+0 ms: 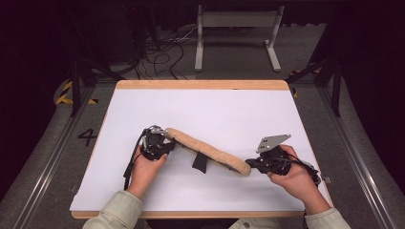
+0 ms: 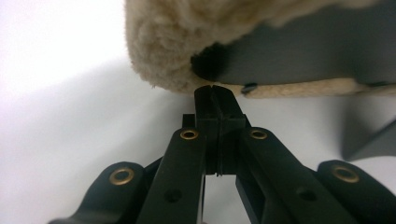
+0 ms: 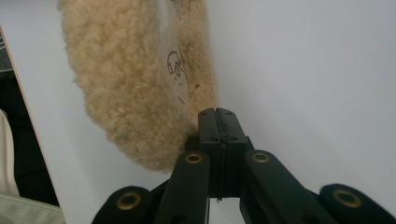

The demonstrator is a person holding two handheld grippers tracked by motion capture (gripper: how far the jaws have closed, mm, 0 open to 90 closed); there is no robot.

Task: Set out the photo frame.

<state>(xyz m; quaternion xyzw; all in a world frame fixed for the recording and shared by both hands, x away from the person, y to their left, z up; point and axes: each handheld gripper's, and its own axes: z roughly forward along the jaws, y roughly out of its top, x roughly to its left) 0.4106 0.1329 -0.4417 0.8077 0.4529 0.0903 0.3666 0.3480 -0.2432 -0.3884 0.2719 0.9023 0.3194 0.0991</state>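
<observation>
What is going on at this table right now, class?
A person sits at a white table with a two-jaw gripper in each hand. Between them they hold up a long, fluffy beige insole, tilted, one gripper at each end. The left gripper has its jaws closed at one end, seemingly pinching the edge, and the right gripper does the same at the other end. A dark piece hangs or stands beneath the insole's middle; what it is cannot be told.

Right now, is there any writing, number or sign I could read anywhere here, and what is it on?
"4": painted on the floor left of the table.
Black printed marks on the white lining of the fleecy insole: drawn symbols, too partial to read as words.
Nothing else legible.
</observation>
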